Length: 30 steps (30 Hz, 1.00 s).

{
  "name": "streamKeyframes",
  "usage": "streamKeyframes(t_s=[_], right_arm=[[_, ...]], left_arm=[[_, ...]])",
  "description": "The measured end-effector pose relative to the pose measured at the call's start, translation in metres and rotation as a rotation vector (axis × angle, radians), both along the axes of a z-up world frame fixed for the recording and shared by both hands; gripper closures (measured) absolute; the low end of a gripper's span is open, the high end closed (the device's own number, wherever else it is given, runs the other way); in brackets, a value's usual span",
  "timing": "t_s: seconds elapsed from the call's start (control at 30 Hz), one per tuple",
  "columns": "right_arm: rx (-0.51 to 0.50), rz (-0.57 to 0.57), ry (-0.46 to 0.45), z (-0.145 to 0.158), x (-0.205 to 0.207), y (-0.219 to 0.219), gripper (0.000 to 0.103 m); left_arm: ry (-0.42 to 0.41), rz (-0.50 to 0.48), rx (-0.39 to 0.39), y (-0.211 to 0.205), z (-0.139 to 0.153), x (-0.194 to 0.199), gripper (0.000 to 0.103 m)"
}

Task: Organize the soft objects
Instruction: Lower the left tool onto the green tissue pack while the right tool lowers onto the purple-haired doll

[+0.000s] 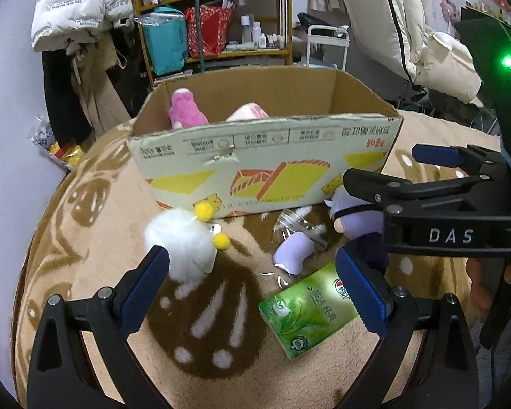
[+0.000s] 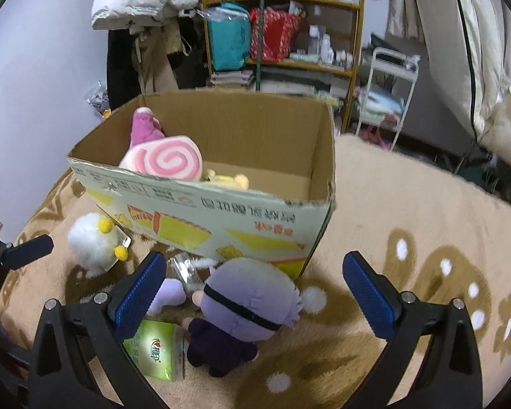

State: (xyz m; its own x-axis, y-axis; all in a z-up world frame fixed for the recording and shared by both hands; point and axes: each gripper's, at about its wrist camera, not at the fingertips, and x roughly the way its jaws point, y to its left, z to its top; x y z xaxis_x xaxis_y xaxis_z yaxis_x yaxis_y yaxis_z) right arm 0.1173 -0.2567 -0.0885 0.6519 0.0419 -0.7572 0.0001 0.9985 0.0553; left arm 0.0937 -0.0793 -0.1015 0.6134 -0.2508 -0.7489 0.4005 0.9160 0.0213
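Jaws are being held wide apart on the left gripper point(image 1: 252, 279) in the left wrist view, nothing being pinched. A white fluffy toy point(image 1: 182, 243) with yellow pompoms is being touched by the left pad, just inside it. A green tissue pack point(image 1: 306, 310) is lying against the right pad, with a small lilac plush piece point(image 1: 294, 250) just beyond the gap. Further ahead, the cardboard box point(image 1: 265, 156) is being shown with a pink plush point(image 1: 185, 109) inside.

Over in the right wrist view, the right gripper point(image 2: 253, 288) is being held wide too, gripping nothing. A purple-haired doll point(image 2: 242, 310) is lying between the pads, closer to the left one and not being squeezed. The tissue pack point(image 2: 155, 349) is sitting under the left pad. A pink swirl plush point(image 2: 167, 162) is being propped inside the box point(image 2: 221, 218) ahead.
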Motion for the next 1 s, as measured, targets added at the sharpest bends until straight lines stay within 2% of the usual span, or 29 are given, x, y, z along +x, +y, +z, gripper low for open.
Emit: streamKeyframes(t_s=[0.3,0.73,0.87,1.0], right_arm=[[0.099,0.015,0.103,-0.022,0.007,-0.006,0.000],[0.137,0.003,0.205,-0.041,0.013,-0.010,0.000],[0.159,0.003,0.244,-0.048,0.016,-0.013,0.009],[0.161,-0.008,0.280,-0.054,0.017,-0.015,0.012]], left_arm=[[0.077,-0.016,0.001,-0.006,-0.016,0.009,0.006],[0.169,-0.052,-0.038,-0.012,-0.029,0.015,0.006],[0.215,-0.070,-0.049,-0.015,-0.034,0.016,0.006],[0.243,-0.082,-0.051,-0.021,-0.038,0.014,0.006]])
